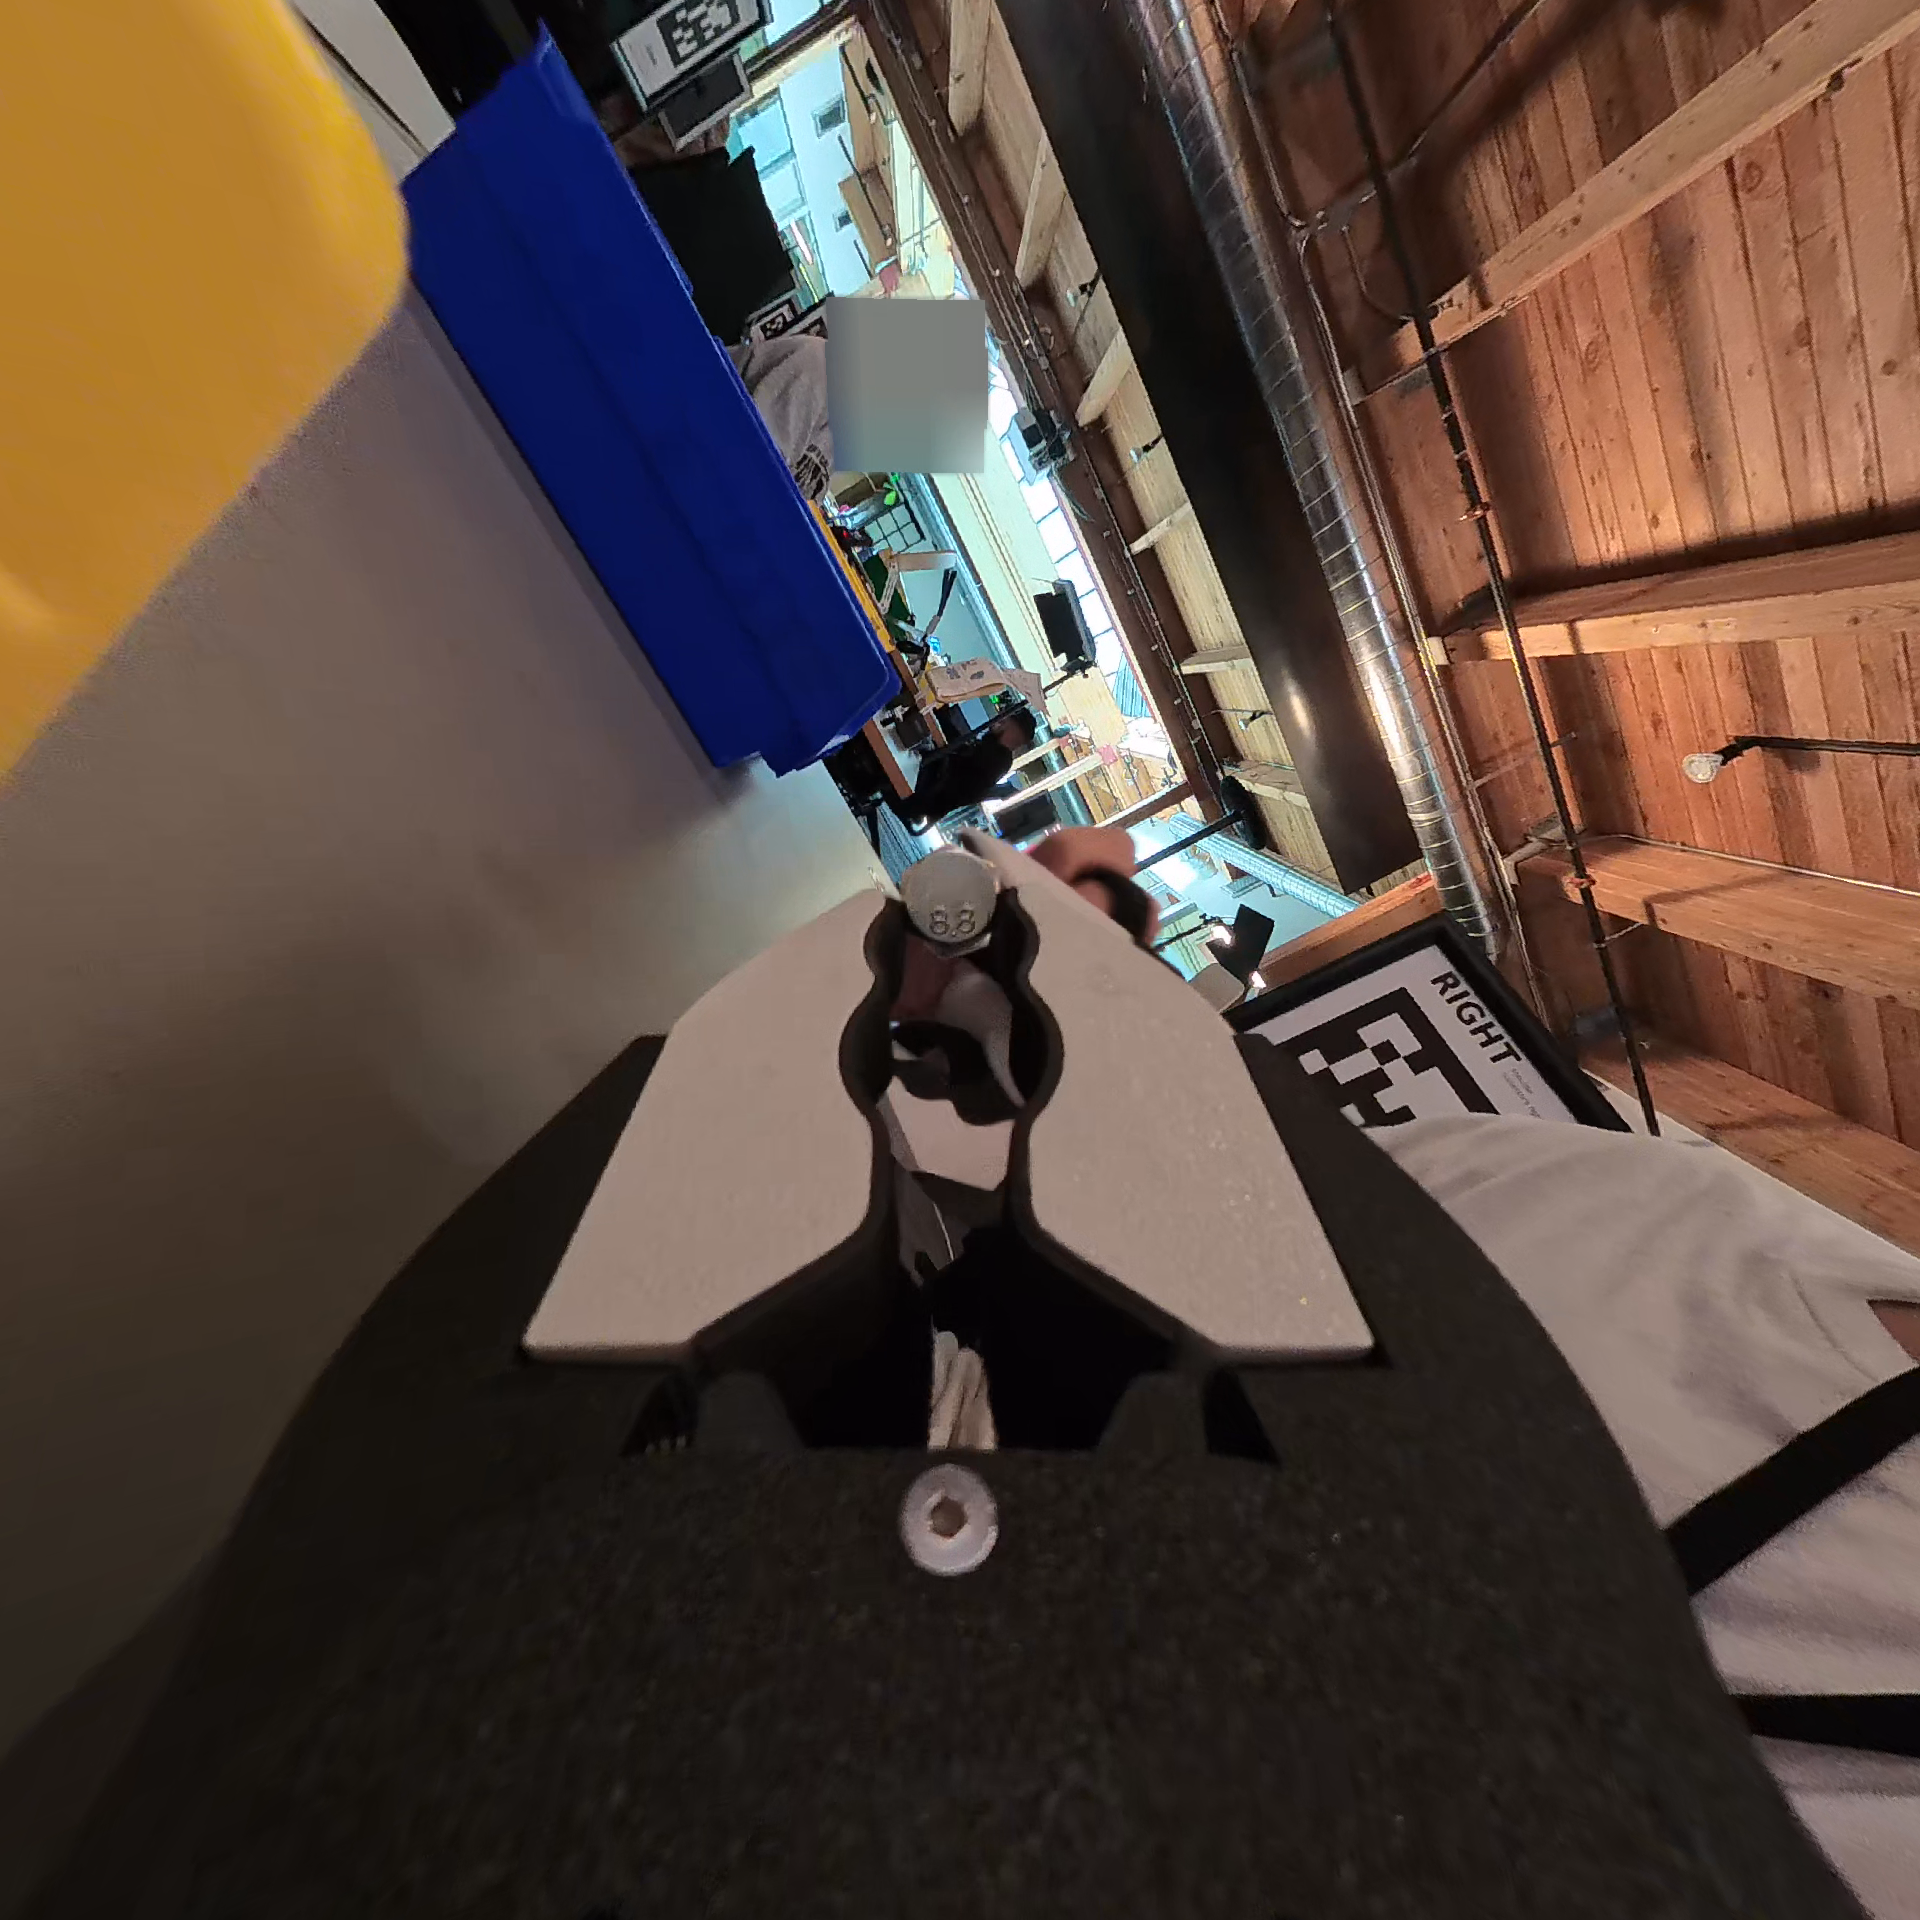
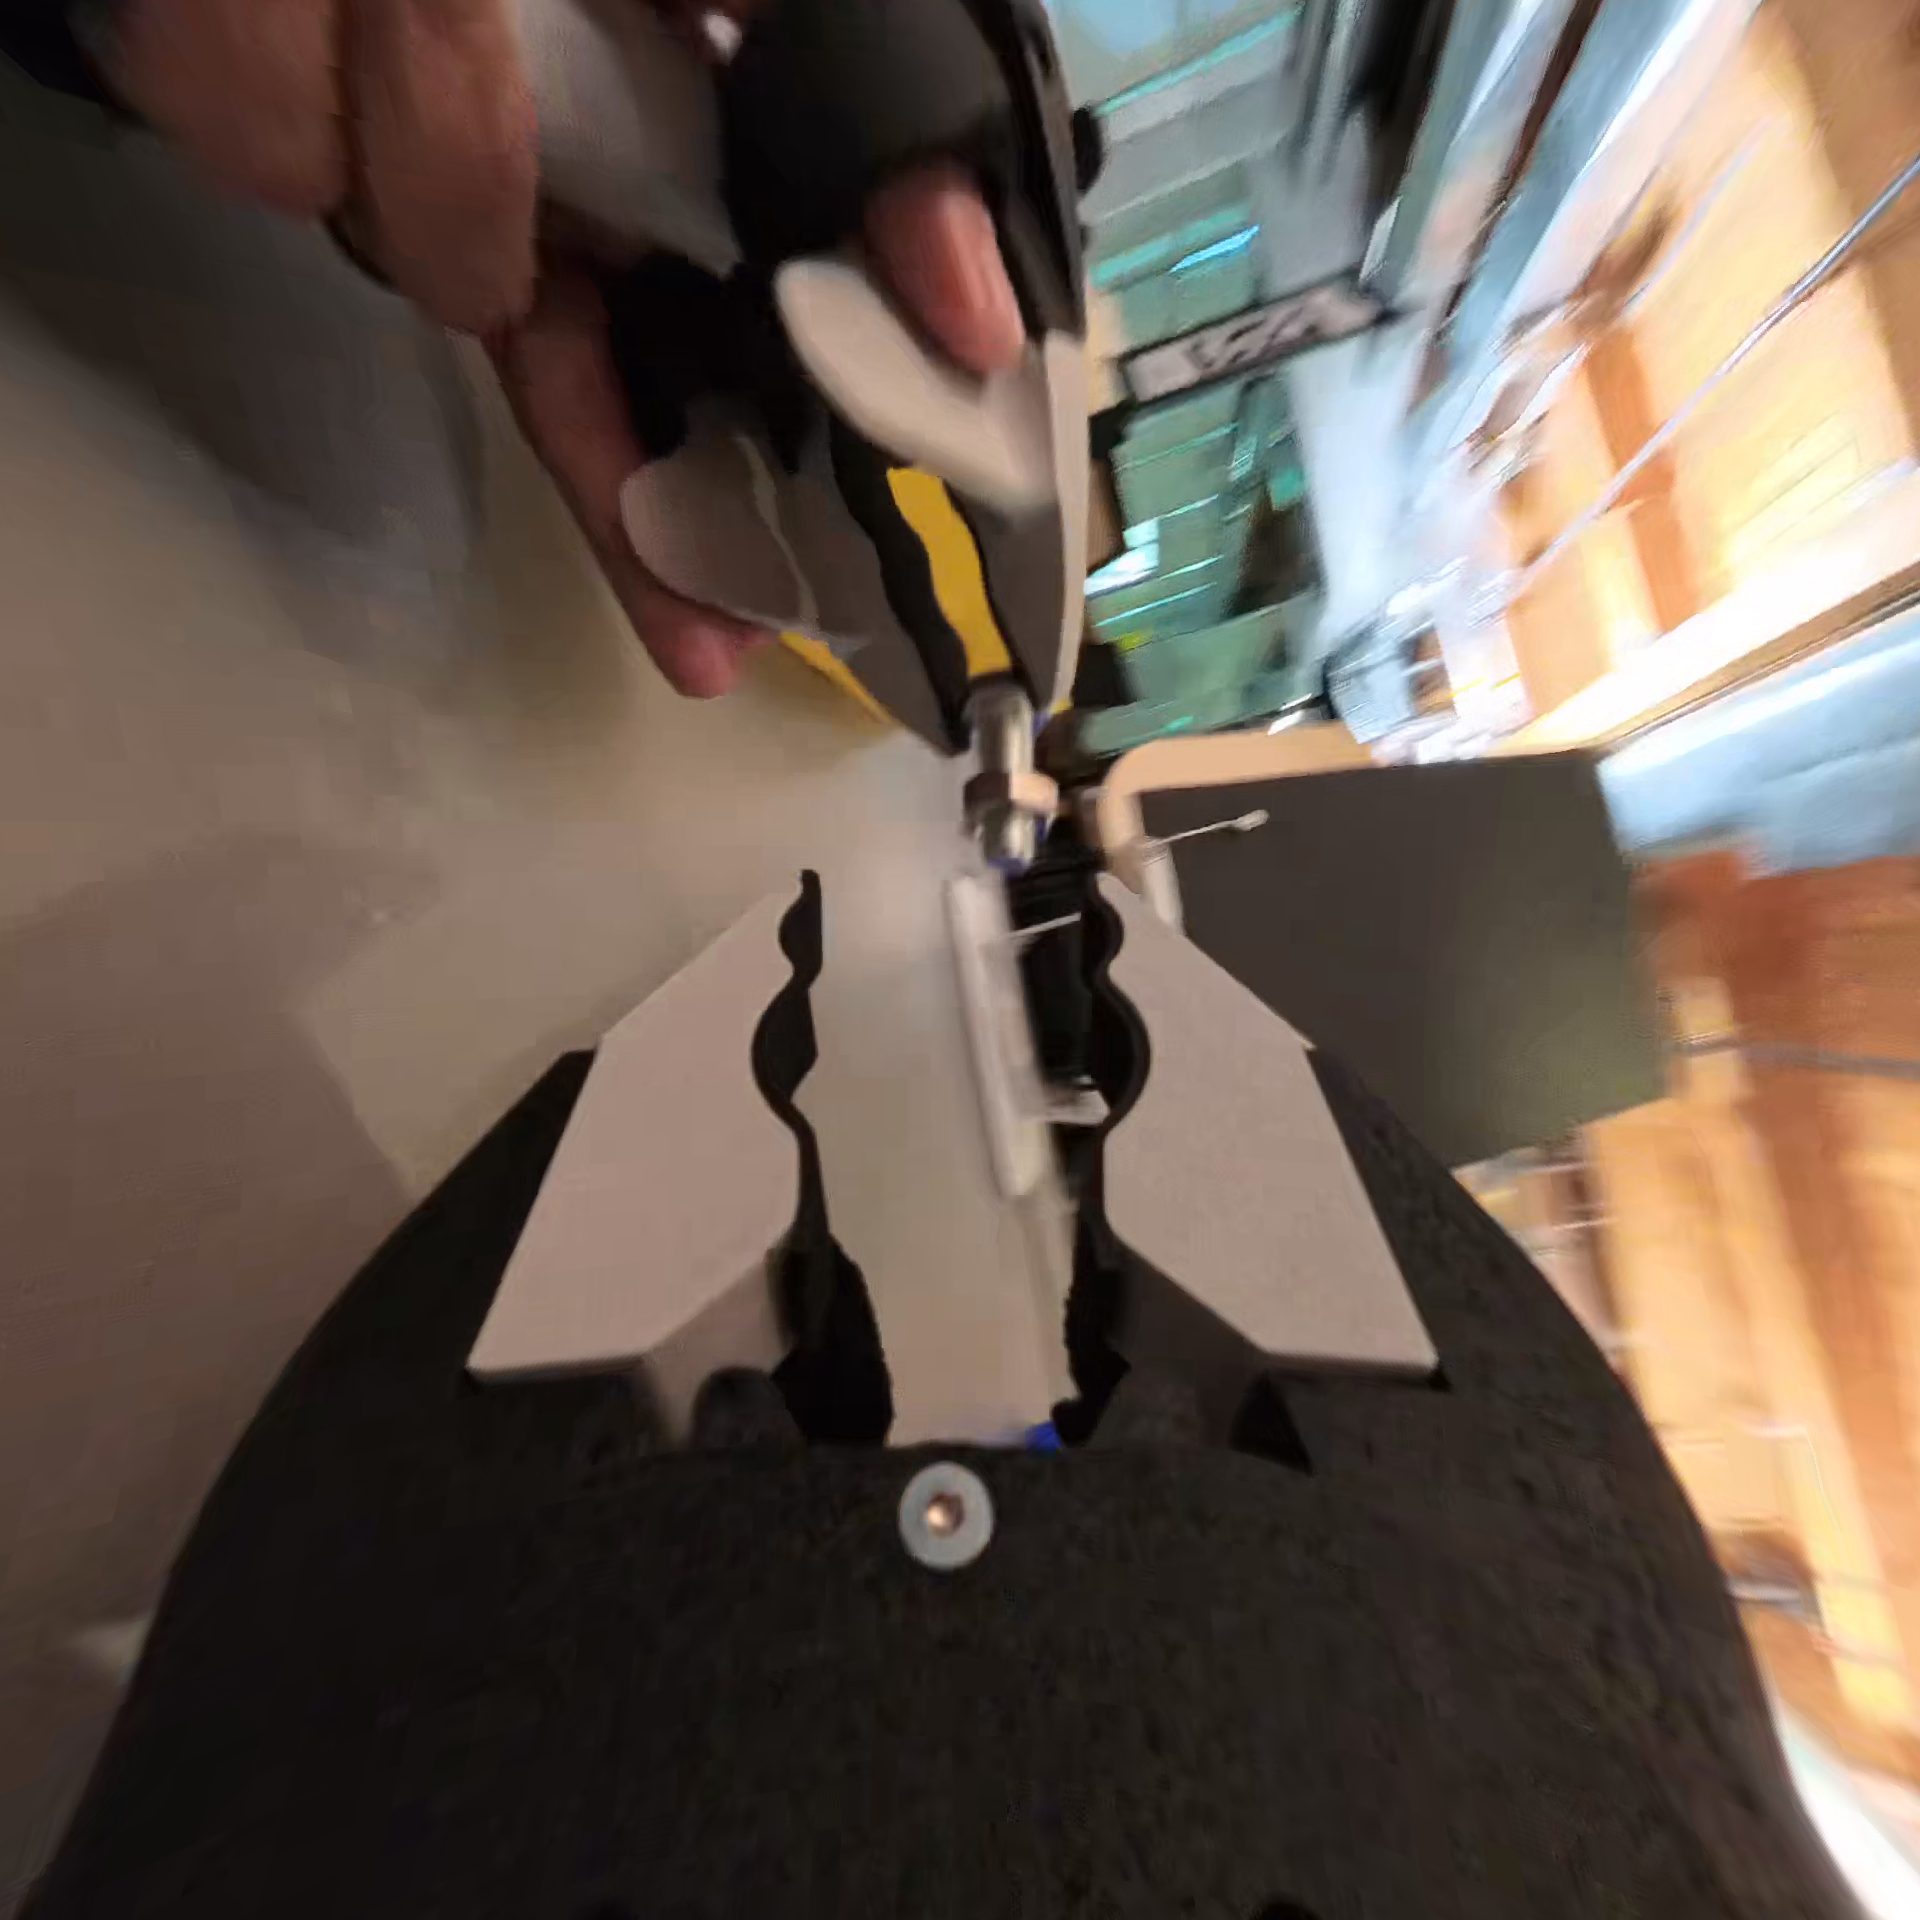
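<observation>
My left gripper (image 1: 951,940) is shut on a steel bolt (image 1: 948,914); its hex head shows right at the fingertips. In the right wrist view the same gripper (image 2: 997,686), held by a hand (image 2: 582,436), comes in from above with the bolt's shank and a nut (image 2: 1000,795) sticking out. My right gripper (image 2: 945,914) is just below the bolt's end, its fingers apart. A thin pale strip with a black part (image 2: 997,1039) lies against its right finger; what it is stays blurred. A beige hooked piece (image 2: 1127,795) sits beside the nut.
A yellow bin (image 1: 156,312) and a blue bin (image 1: 644,468) stand on the pale table (image 1: 364,935). A black-and-white marker board (image 1: 1392,1049) and a white sleeve (image 1: 1662,1351) are at the right. A black box (image 2: 1403,935) stands past the right gripper.
</observation>
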The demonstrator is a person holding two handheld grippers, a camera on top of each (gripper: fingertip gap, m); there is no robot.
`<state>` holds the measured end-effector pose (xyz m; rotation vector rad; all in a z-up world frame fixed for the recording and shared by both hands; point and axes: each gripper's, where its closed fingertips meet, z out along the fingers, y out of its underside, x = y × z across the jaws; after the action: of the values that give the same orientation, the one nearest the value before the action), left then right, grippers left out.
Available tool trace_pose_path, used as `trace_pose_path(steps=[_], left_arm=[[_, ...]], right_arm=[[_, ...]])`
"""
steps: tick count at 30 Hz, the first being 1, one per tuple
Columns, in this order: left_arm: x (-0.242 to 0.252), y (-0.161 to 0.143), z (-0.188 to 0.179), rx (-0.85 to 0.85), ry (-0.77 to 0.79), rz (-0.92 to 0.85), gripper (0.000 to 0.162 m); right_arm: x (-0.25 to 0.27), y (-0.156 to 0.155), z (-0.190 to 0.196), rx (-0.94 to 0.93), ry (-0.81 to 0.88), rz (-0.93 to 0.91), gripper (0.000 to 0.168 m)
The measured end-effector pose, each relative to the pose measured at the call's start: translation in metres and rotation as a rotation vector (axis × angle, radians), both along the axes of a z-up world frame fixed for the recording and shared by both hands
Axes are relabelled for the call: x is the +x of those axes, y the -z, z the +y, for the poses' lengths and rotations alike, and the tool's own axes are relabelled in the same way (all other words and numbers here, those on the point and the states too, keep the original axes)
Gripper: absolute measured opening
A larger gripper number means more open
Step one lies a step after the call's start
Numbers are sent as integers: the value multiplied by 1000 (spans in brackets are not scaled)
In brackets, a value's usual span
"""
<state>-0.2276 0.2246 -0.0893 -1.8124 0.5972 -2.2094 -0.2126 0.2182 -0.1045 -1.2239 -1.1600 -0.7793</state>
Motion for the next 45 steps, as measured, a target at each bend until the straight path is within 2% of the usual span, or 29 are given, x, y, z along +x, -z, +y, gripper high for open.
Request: trace_pose_path(steps=[2, 5, 7, 9, 11, 14, 21, 23, 25, 26, 27, 29, 32, 35, 37, 39, 41, 43, 45], left_arm=[[1, 0, -3, -6, 11, -1, 17], [4, -1, -10, -29, 37, -13, 17], [5, 0, -13, -42, 47, -16, 17], [6, 1, -14, -39, 50, -6, 17], [6, 3, -13, -17, 50, 11, 17], [5, 0, -14, 1, 53, 0, 17], [2, -8, -9, 43, 46, -42, 17], [4, -7, -10, 77, 38, -24, 17], [4, -6, -11, 81, 31, -16, 17], [4, -9, -10, 64, 33, -35, 17], [2, -12, -8, 47, 23, -54, 17], [0, -14, -3, 36, -6, -70, 17], [-3, -13, 2, 27, -24, -65, 16], [-2, -9, 1, 16, -20, -45, 17], [0, -5, -1, 4, -13, -27, 17], [1, 0, 0, -12, -25, -2, 17], [2, 4, 1, -36, -24, 14, 17], [2, 7, 1, -51, -21, 24, 17], [3, 7, -2, -58, -5, 21, 17]], right_arm=[[-6, -9, -5, 98, -13, -68, 44], [-7, -9, -4, 110, -8, -99, 39], [-6, -15, -5, 168, -7, -119, 18], [-5, -13, -4, 131, -17, -84, 18], [-4, -9, -3, -19, -39, 101, 18], [-6, -10, -5, -300, -113, 486, 18], [-17, -16, -5, -1231, -328, 1699, 17], [-15, -17, -6, -1471, -412, 1971, 17], [-14, -16, -7, -1577, -442, 2106, 17], [-15, -20, -8, -1570, -467, 2129, 17], [-15, -25, -8, -1530, -495, 2126, 25], [-17, -25, -11, -1439, -481, 1977, 45], [-16, -16, -11, -1213, -369, 1647, 52], [-8, 4, -5, -877, -186, 1108, 53], [12, 13, 5, -590, 3, 721, 52], [18, 1, 5, -277, 60, 356, 51], [11, -5, 1, -57, 64, 45, 47], [3, 1, 0, 22, 59, -107, 46], [-3, 0, -1, 86, 34, -178, 44]])
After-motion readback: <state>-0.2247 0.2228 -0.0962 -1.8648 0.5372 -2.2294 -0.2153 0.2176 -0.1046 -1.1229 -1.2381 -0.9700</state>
